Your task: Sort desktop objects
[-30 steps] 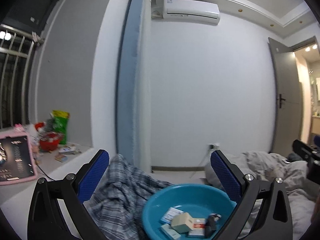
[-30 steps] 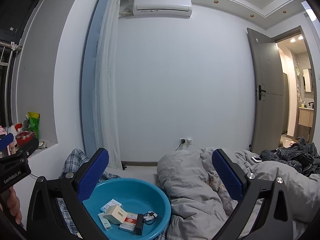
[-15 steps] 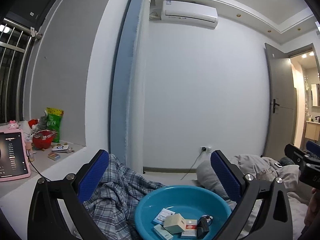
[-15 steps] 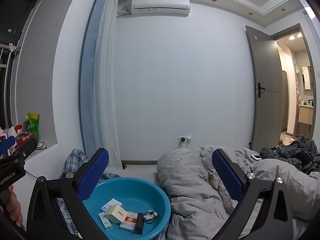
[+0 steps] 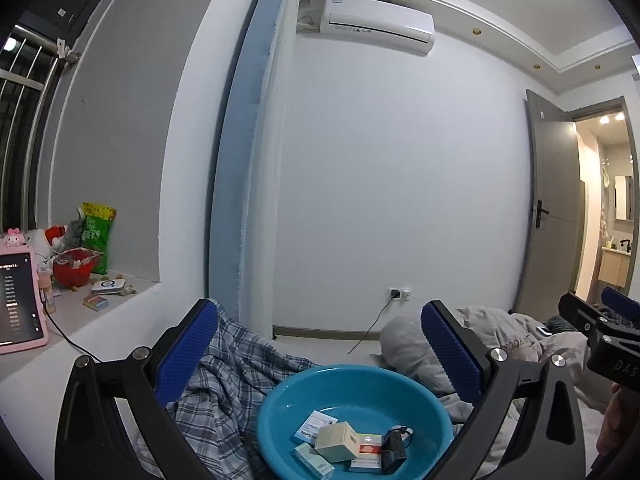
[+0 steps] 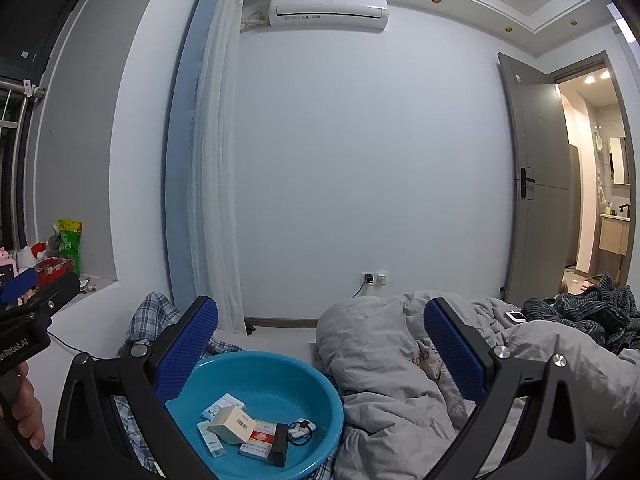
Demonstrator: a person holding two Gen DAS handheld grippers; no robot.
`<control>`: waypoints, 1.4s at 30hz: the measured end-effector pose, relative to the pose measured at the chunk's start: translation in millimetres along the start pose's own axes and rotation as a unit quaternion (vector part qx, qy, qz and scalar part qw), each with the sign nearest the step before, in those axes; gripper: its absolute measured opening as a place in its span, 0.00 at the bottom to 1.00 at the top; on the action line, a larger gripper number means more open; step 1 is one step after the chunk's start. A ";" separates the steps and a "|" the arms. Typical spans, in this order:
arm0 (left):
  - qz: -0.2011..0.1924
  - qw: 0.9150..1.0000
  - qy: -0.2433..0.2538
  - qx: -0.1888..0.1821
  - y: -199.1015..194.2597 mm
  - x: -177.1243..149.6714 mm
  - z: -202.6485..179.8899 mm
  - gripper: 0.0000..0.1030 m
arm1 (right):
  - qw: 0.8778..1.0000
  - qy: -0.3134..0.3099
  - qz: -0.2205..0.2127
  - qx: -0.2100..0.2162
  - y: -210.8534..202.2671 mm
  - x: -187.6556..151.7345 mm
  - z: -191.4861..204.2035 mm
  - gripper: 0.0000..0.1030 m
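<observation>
Below both cameras, a blue basin [image 5: 280, 404] sits on a plaid cloth [image 5: 224, 376] on the bed, beside a grey duvet [image 6: 384, 360]. Inside it lie several small boxes [image 6: 232, 424], a black block [image 6: 280, 444] and a coiled cable [image 6: 302, 428], bunched toward the near wall. The left gripper [image 5: 320, 356] and the right gripper [image 6: 320, 354] both hang above the basin with their blue pads spread wide apart, gripping nothing.

Blue basin [image 6: 320, 396] of small boxes [image 6: 232, 424] beside a grey quilt [image 6: 384, 368], right gripper [image 6: 320, 332] fingers [image 6: 188, 344] wide apart
</observation>
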State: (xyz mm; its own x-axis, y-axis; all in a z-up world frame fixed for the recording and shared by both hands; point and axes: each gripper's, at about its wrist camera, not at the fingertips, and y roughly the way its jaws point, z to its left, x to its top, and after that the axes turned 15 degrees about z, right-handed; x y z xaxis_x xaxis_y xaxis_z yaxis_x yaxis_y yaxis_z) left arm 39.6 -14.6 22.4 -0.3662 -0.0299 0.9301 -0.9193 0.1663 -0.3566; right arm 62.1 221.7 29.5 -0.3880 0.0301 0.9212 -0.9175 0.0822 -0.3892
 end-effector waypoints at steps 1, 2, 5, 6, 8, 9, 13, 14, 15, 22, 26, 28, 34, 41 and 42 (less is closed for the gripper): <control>-0.001 1.000 0.004 0.007 0.0 -0.3 -1.6 1.00 | 1.000 0.001 0.000 0.000 0.1 0.0 -0.1 0.99; -0.002 1.000 0.008 0.011 0.1 -0.5 -2.4 1.00 | 1.000 0.001 0.000 0.000 0.3 0.0 -0.1 0.99; -0.001 1.000 0.015 0.007 0.2 -0.4 -4.4 1.00 | 1.000 0.002 0.000 -0.001 0.8 0.2 -0.6 0.99; 0.000 1.000 0.016 0.002 -0.4 -0.1 -4.6 1.00 | 1.000 0.003 0.000 -0.001 0.9 0.2 -0.6 0.99; -0.007 1.000 0.012 0.005 -3.3 -0.4 -5.0 1.00 | 1.000 0.003 0.002 -0.005 1.5 0.1 -0.9 0.99; -0.011 1.000 0.012 0.010 -4.8 -0.5 -5.8 1.00 | 1.000 0.004 0.003 -0.006 1.9 0.1 -1.3 0.99; -0.020 0.999 0.026 0.028 -8.4 -0.4 -10.1 1.00 | 1.000 0.010 0.005 -0.002 3.3 -0.1 -4.6 0.99; -0.020 0.999 0.028 0.030 -8.3 -0.2 -10.6 1.00 | 1.000 0.012 0.006 -0.001 3.5 0.0 -5.1 0.99; -0.019 0.999 0.030 0.032 -8.0 -0.3 -11.2 1.00 | 1.000 0.013 0.007 0.000 3.6 0.1 -5.6 0.99; -0.016 0.999 0.029 0.025 -6.5 1.0 -10.3 1.00 | 1.000 0.014 0.006 -0.001 3.9 -0.8 -6.9 0.99; -0.021 0.999 0.029 0.025 -7.3 0.0 -11.5 1.00 | 1.000 0.015 0.008 -0.001 4.5 -0.6 -6.6 0.99; -0.023 0.999 0.028 0.024 -7.5 -0.3 -11.5 1.00 | 1.000 0.015 0.008 -0.001 5.0 -0.5 -6.4 0.99; -0.025 0.998 0.030 0.040 -7.1 -1.5 -13.2 1.00 | 1.000 0.015 0.009 0.000 4.7 0.0 -6.4 0.99; -0.050 0.998 0.016 0.041 -18.9 -0.8 -7.6 1.00 | 1.000 0.010 0.009 0.000 4.6 0.4 -5.1 0.99; -0.052 0.998 0.014 0.041 -19.6 -0.5 -6.8 1.00 | 1.000 0.009 0.008 -0.001 4.4 0.3 -4.3 0.99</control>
State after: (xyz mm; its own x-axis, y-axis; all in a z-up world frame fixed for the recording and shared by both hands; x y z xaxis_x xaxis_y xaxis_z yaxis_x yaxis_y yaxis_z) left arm 58.8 -11.1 29.6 -0.2660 -0.0154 0.9639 -0.9610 0.0826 -0.2639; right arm 58.3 226.3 28.1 -0.4015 0.0495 0.9145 -0.9107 0.0842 -0.4044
